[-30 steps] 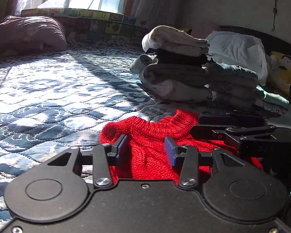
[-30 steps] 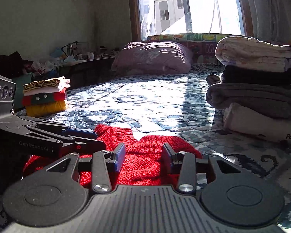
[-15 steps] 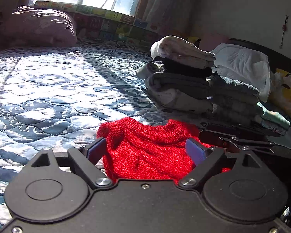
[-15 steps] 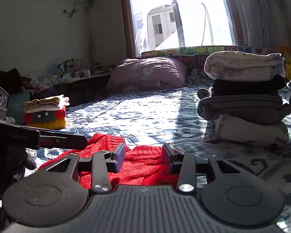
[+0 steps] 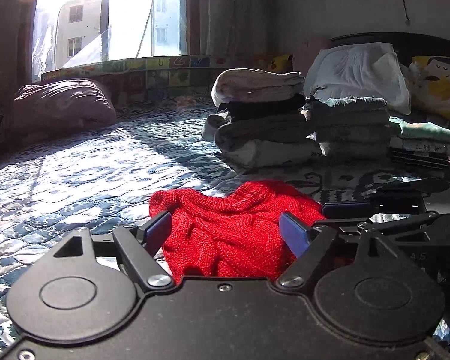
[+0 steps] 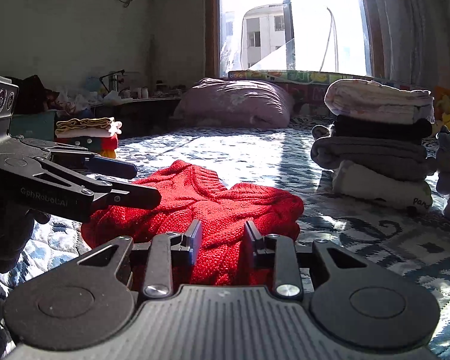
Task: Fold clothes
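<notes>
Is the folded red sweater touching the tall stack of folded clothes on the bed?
Apart. In the right wrist view, bare quilt shows between the red sweater and the stack of folded clothes.

The sweater (image 5: 231,234) is coarse red knit. The bed (image 5: 84,174) wears quilted, stitched cloth. The left tongs (image 5: 225,234) look matt black, with shiny metal screws and smooth blue pads (image 5: 294,234).

blk grippers (image 5: 225,231), blue pads (image 5: 294,234), silver screws
</notes>
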### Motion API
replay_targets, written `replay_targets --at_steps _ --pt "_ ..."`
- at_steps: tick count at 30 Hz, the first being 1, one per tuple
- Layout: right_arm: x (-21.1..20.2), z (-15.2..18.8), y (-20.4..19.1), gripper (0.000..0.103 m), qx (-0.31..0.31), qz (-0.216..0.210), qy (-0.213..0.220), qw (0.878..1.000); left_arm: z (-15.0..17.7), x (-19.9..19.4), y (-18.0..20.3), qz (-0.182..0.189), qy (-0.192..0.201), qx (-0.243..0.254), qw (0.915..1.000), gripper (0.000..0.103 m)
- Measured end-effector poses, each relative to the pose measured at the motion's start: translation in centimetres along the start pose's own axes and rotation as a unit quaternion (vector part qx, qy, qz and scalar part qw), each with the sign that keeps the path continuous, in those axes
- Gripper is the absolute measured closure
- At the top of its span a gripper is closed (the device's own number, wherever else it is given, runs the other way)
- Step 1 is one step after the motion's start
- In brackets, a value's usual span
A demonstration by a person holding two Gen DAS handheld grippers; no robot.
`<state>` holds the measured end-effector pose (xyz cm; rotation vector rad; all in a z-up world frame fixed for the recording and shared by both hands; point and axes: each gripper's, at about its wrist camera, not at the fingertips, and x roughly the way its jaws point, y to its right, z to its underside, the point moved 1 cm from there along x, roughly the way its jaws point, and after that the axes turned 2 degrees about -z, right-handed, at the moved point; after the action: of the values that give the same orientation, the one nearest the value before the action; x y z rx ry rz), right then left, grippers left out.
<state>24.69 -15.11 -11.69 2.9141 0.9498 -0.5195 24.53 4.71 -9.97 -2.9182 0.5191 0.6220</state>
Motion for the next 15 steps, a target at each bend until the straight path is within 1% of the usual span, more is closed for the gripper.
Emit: replay_targets --at_steps 2,5,10,12,14,15 --pt "0.0 0.7 -0.4 0.071 0.004 0.005 -0.009 1.0 1.2 1.1 -0.5 0.018 -0.021 -0.017 0.9995 0.044" --pt "0.2 1.4 -1.2 0.071 -0.013 0.017 -0.014 1.0 1.7 1.5 -1.2 0.024 -0.029 -0.041 0.9984 0.04" --pt "1.0 1.8 -1.8 0.07 -0.023 0.032 -0.026 0.999 2.7 1.9 -1.5 0.029 -0.027 -0.058 0.9975 0.034" --pt "0.3 1.4 -2.0 0.07 -0.021 0.032 -0.028 0.999 2.7 1.8 -1.5 0.033 -0.025 -0.062 0.9972 0.034" --pt "-0.7 0.9 -2.0 0.07 -0.007 0.026 -0.024 0.999 1.9 1.2 -1.8 0.045 -0.024 -0.066 0.9965 0.034" --pt "-1.5 0.5 -1.9 0.071 0.0 0.024 -0.012 1.0 1.3 0.7 -2.0 0.045 -0.016 -0.07 0.9964 0.034"
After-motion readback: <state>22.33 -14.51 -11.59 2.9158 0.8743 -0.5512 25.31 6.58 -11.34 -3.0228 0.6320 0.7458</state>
